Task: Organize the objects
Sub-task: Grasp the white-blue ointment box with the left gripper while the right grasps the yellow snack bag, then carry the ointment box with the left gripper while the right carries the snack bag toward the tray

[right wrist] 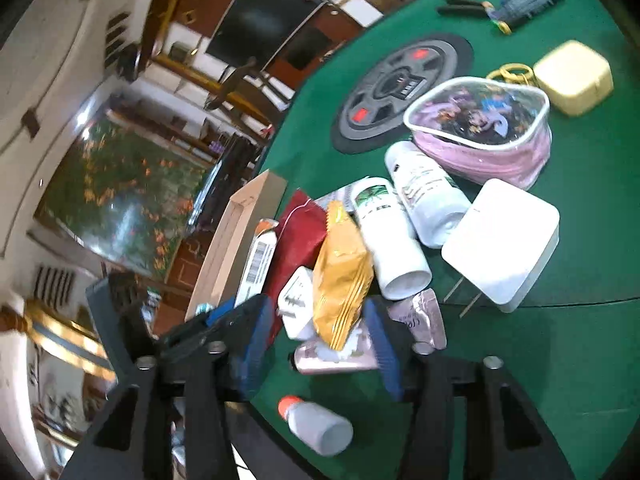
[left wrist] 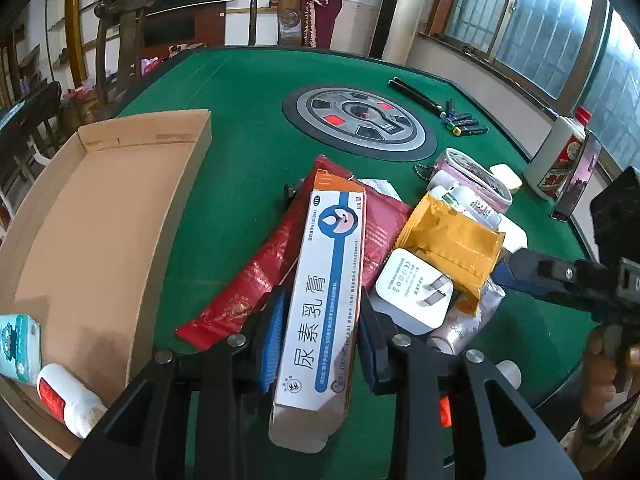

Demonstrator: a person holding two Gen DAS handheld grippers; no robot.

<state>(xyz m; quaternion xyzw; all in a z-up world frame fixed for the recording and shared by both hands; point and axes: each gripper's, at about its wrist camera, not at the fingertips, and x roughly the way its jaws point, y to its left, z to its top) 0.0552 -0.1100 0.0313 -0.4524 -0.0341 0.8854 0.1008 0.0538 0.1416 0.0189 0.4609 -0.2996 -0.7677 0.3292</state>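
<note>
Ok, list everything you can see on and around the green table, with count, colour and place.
Cardboard tray: one, brown, left side of table.
Small bottle: one, white with red label, in the tray's near corner.
Small packet: one, teal, beside that bottle.
Ointment box: one, white, blue and orange, between the left jaws.
Foil pouch: one, red, under the box.
Gold sachet: one, in the pile.
Plug adapter: one, white, in the pile.
White bottles: two, lying side by side.
Pink pouch: one, clear top, behind the bottles.
Yellow case: one, far right.
Liquor bottle: one, white, red cap, table edge.
Left gripper: black, shut on the box.
Right gripper: black, open over the pile.
</note>
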